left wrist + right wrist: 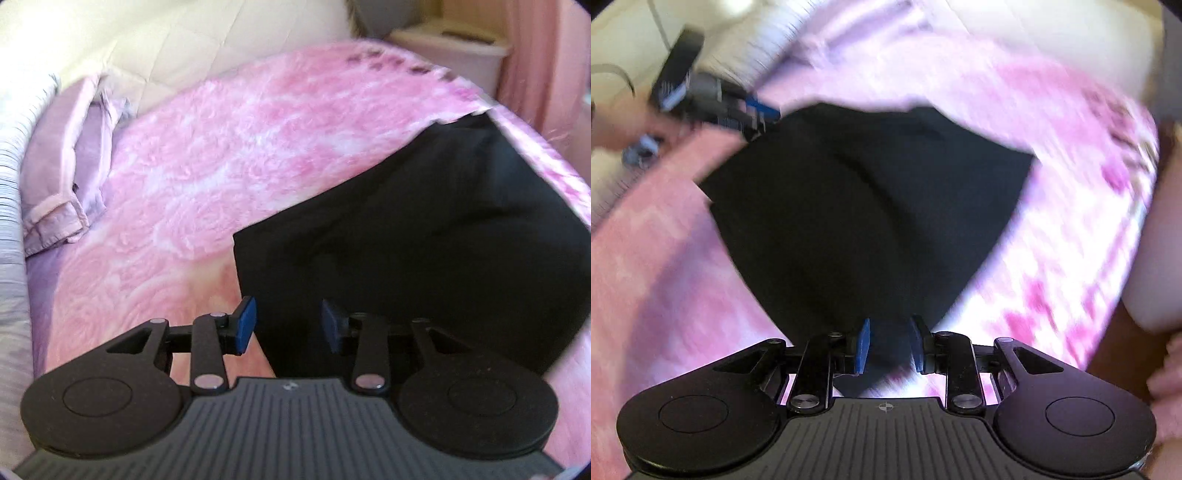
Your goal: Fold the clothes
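Your left gripper (288, 325) had its jaws spread over the black garment (424, 221) on the pink blanket (229, 140); your right gripper (888, 345) also had jaws spread.

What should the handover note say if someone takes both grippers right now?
Left gripper: open, nothing held, at the near edge of the black garment.
Right gripper: open, nothing held, at another edge of the garment.
Garment lies partly folded on the pink fluffy blanket; a lilac garment sits folded at the blanket's side.
Left: grip an edge, finish folding the black garment.
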### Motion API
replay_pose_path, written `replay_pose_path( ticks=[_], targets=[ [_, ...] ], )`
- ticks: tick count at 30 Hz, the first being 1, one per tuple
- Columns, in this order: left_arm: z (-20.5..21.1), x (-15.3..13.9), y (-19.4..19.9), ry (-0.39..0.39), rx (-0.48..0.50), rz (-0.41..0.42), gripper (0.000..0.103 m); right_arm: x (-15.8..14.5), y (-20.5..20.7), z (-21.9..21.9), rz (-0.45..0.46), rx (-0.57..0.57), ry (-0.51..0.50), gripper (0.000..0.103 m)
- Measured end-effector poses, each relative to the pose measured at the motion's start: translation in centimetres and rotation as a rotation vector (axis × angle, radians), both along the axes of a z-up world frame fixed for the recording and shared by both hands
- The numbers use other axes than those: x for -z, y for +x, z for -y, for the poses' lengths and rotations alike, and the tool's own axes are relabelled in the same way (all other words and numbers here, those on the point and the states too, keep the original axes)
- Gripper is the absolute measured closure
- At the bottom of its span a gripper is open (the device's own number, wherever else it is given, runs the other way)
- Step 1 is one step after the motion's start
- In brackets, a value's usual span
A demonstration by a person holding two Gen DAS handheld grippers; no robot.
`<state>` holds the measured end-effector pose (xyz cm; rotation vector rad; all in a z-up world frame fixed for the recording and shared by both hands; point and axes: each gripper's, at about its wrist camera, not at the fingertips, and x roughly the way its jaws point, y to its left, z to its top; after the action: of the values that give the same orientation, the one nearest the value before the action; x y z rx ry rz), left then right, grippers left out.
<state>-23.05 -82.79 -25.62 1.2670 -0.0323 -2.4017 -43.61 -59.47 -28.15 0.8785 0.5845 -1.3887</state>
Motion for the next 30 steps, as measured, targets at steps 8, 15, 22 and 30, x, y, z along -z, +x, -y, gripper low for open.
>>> replay_pose_path(
  ticks=[8, 15, 22, 30],
  targets=[
    [-2.6, 4.8, 3.3, 0.05, 0.026, 0.046, 0.047, 1.7, 3.4, 1.1, 0.001, -0.019, -0.014, 0.076],
    [-4.9, 1.9, 6.2, -0.142, 0.114, 0.112, 0.051, -0.4, 5.1, -4.1, -0.219, -0.163, 0.036, 0.027],
    [-12.9, 3.8, 7.0, -0.366, 0.423, 0.209, 0.032, 4.0, 9.3, -5.6, -0.615, -0.454, 0.007, 0.028],
    [-16.8, 8.3, 2.5, -0.581, 0.562, 0.329, 0.023, 0.6, 5.3, -4.3, -0.661, -0.605, -0.055, 0.089]
  ],
)
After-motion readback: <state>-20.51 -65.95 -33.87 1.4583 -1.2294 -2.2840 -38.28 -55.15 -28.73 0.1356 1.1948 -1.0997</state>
